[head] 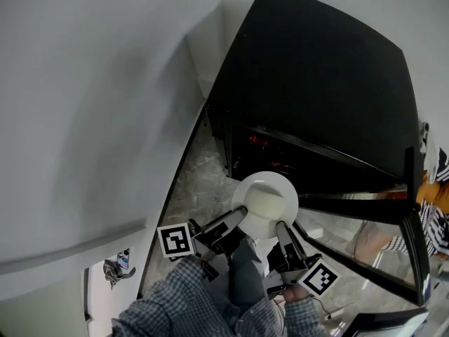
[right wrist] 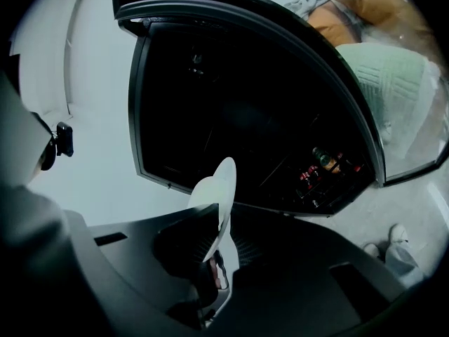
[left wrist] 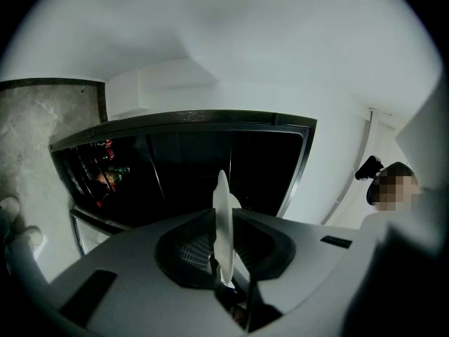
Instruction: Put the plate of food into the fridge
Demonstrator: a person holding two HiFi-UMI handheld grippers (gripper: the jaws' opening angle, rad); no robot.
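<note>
plate: a white plate hangs in the air in the middle of the head view, just in front of the open fridge. it is not inside yet.
left claw: the left claw is pinched on the lower left edge of the plate. in its own view the plate looks thin like a line between the two jaws.
right claw: the right claw is pinched on the lower right edge of the plate in the same way.
fridge: the black fridge fills the upper right of the head view. its door swings out at the lower right.
inside: it is dark. some bottles show at the right of the right gripper view.
floor: a grey stone floor lies left of the fridge.
food: it is too pale to tell what is on the plate.
how it feels: i think the plate is hard, smooth and not heavy. it would break if it fell, and the rim may be slippery.
where to hold: hold the rim with one claw on each side, as now. keep it flat so the food does not slide off.
next: i think both claws must go forward together into the dark opening.
</note>
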